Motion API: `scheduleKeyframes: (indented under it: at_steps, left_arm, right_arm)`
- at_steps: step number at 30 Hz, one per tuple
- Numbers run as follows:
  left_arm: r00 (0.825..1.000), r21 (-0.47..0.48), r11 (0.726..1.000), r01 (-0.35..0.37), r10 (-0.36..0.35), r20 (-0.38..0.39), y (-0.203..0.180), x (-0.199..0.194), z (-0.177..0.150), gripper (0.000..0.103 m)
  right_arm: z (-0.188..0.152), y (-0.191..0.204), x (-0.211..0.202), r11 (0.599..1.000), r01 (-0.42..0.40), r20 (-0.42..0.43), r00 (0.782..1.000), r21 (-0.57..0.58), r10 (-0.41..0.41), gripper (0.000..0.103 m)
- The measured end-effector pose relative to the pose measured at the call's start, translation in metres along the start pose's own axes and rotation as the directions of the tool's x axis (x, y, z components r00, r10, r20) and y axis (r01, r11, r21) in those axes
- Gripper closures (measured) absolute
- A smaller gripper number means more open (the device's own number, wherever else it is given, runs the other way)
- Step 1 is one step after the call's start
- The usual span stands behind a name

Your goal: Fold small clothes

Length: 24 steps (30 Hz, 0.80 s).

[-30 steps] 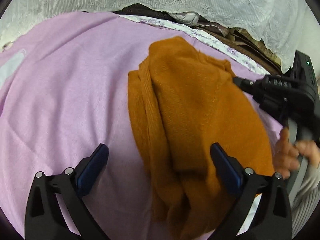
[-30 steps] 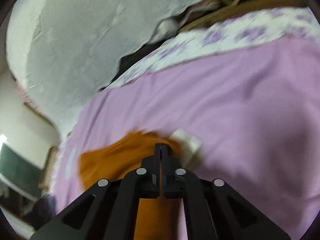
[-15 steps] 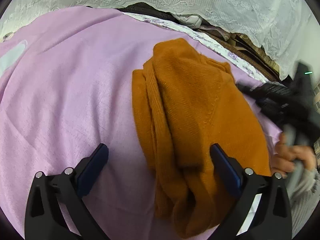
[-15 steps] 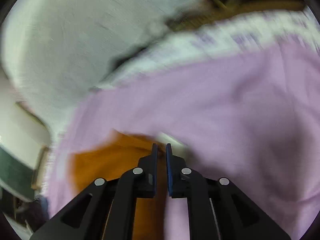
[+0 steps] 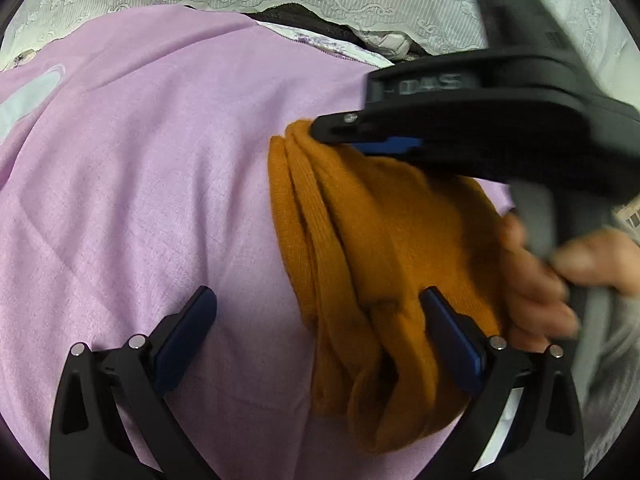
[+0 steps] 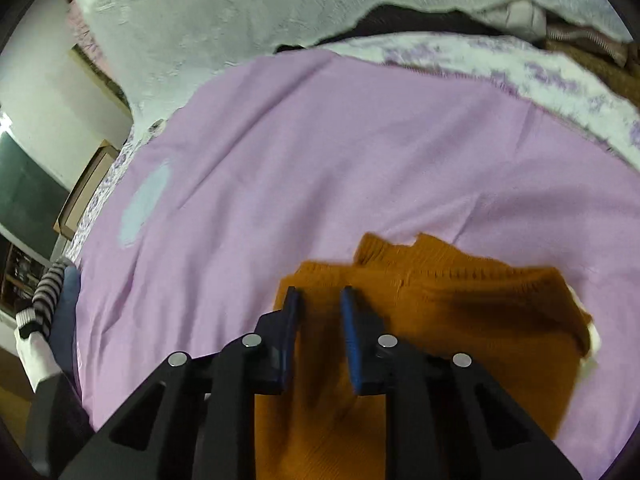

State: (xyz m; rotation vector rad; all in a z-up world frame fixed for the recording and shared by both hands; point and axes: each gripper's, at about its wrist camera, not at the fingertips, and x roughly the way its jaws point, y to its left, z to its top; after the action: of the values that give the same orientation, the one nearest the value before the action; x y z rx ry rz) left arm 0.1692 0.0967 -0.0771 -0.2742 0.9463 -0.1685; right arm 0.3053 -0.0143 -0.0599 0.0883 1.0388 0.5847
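Right wrist view: right gripper [image 6: 320,334] jaws, just opening, slightly apart above orange garment [image 6: 460,320], gripping nothing.

Soft indoor light, fisheye bending at dark edges, motion blur at right.

"DAS" on right gripper [image 5: 384,142]

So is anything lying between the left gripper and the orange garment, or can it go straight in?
Nothing visible blocks it. The left gripper is open over the lilac sheet, one finger already over the folded orange garment. The right gripper, slightly open, hovers over the garment's far end, clear of that path.
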Motion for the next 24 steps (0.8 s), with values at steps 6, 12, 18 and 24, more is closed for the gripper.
scheduleKeyframes:
  at_steps: [6, 12, 18, 24]
  left_arm:
    - [1.000, 0.001, 1.000, 0.001, -0.001, 0.003, -0.003, -0.001, 0.004, 0.004]
    - [0.992, -0.126, 0.992, -0.021, 0.036, 0.118, 0.020, -0.024, 0.017, 0.004]
    - [0.991, -0.078, 0.989, -0.128, 0.130, 0.030, 0.015, 0.002, 0.021, 0.004]
    - [0.994, -0.103, 0.993, -0.052, 0.061, 0.091, 0.021, -0.018, 0.019, 0.005]
  right_arm:
    - [0.000, 0.001, -0.035, 1.000, -0.021, 0.118, 0.993, -0.012, 0.023, 0.078]
    - [-0.058, -0.009, -0.101, 0.993, 0.110, 0.271, 0.958, -0.034, -0.097, 0.078]
    - [-0.095, -0.031, -0.082, 0.988, 0.154, 0.246, 0.958, -0.002, -0.149, 0.077]
    - [-0.112, -0.028, -0.114, 0.992, 0.124, 0.323, 0.938, 0.027, -0.126, 0.074]
